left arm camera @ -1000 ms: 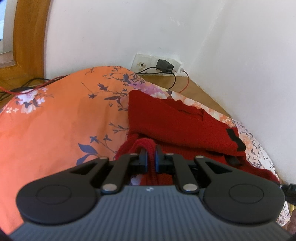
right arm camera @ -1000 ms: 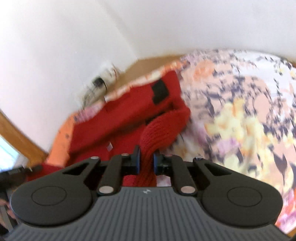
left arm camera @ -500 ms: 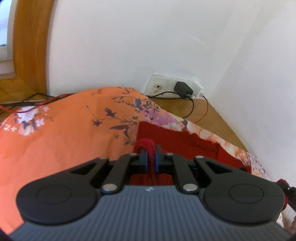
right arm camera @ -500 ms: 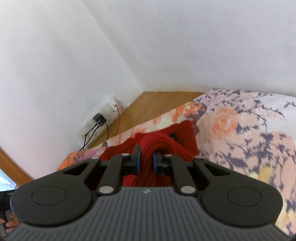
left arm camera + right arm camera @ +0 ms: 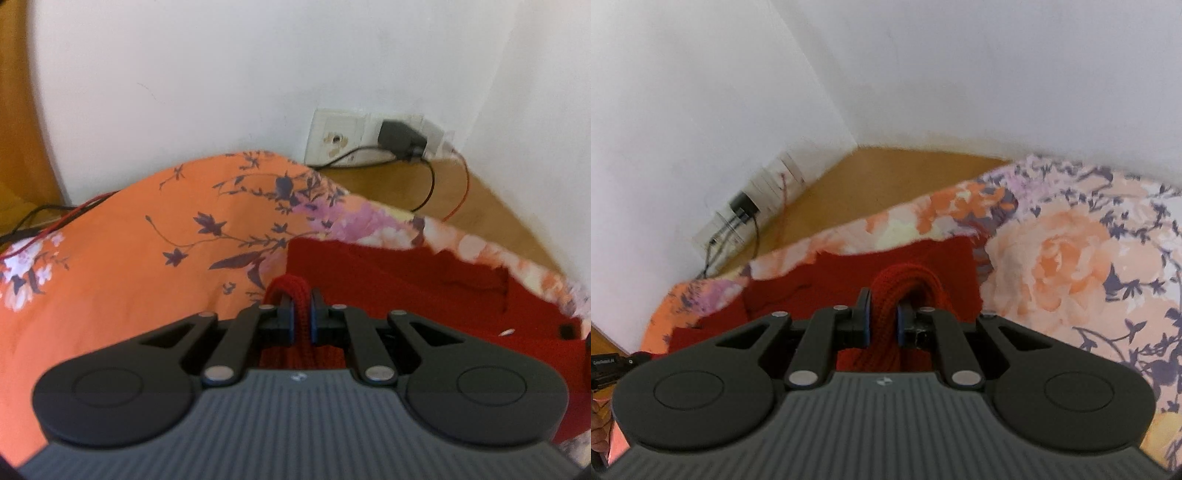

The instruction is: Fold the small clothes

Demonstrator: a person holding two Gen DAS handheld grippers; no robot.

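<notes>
A red knitted garment is spread on a bed covered with a flowered sheet, close to the corner of the room. In the left wrist view, the left hand-held gripper is seen closed tight on a thick folded edge of the red knit, which bulges up in a loop between the two fingers. The rest of the garment lies flat ahead and to the right of that grip, its far edge near the edge of the sheet.

In the right wrist view, the right hand-held gripper is likewise clamped on a bunched fold of the garment, the knit squeezed between the blue pads. The fabric rises in a hump just beyond the fingertips and stretches away to the left over the sheet.

Behind the bed, a strip of wooden floor is visible below white walls. A wall socket with a black charger plugged in is set low in the corner, and thin black and red cables run down from it.
</notes>
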